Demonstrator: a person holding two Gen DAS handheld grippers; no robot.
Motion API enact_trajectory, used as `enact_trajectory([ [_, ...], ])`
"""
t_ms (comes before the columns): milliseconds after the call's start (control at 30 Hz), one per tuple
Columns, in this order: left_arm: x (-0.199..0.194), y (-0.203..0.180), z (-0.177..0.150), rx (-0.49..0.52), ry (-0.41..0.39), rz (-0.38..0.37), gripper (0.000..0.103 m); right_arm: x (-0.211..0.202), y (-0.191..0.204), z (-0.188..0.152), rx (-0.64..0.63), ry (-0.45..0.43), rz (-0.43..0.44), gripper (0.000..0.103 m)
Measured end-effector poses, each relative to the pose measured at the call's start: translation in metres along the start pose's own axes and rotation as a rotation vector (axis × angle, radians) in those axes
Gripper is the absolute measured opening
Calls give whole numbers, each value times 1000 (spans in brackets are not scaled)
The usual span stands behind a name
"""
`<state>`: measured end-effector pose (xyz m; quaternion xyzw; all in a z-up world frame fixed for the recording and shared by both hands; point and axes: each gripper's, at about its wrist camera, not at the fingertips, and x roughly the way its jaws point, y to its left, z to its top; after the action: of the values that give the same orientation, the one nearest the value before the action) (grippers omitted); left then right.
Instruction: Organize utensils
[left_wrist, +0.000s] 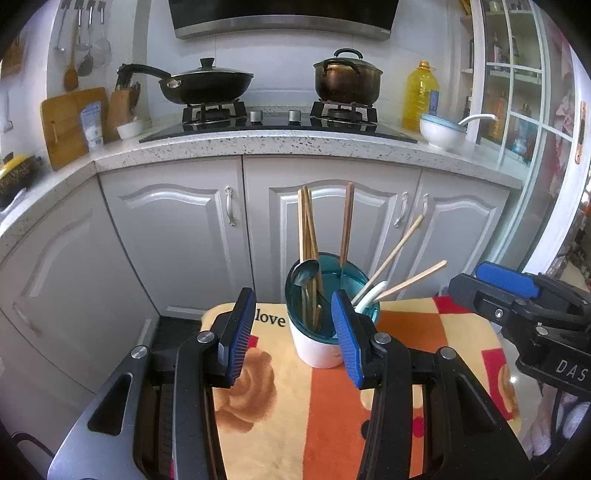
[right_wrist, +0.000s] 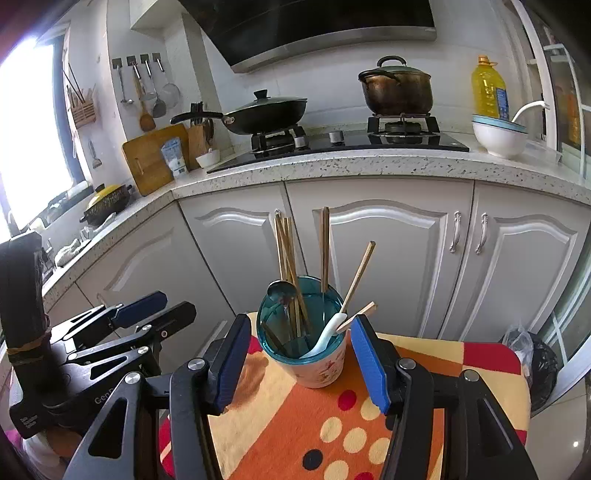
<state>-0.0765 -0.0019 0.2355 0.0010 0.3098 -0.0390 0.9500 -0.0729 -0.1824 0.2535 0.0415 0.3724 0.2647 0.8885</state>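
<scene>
Both ribbed blue-padded grippers, left and right, we note spread, empty; round teal-rimmed utensil cup holds wooden chopsticks, steel spoon.

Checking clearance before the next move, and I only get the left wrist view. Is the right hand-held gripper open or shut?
Observer: Open. The right hand-held gripper has its jaws spread with nothing between the pads. The utensil holder stands just beyond them.
Operator: My own finger blocks the white spoon's lower end. Where does it go?
Observer: The white spoon runs down inside the holder, with its upper end leaning at the right rim.
Operator: Anything on the floor off to the right?
Observer: A black bag sits on the floor beside the cabinets.
</scene>
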Motion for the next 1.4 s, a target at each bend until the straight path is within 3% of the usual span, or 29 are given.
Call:
enact_trajectory([
  [367,2,0,-3,11,6,38,42,3,1,-2,3,6,-7,54],
  [1400,5,-1,-5,11,13,41,42,13,0,-8,-10,41,-7,56],
])
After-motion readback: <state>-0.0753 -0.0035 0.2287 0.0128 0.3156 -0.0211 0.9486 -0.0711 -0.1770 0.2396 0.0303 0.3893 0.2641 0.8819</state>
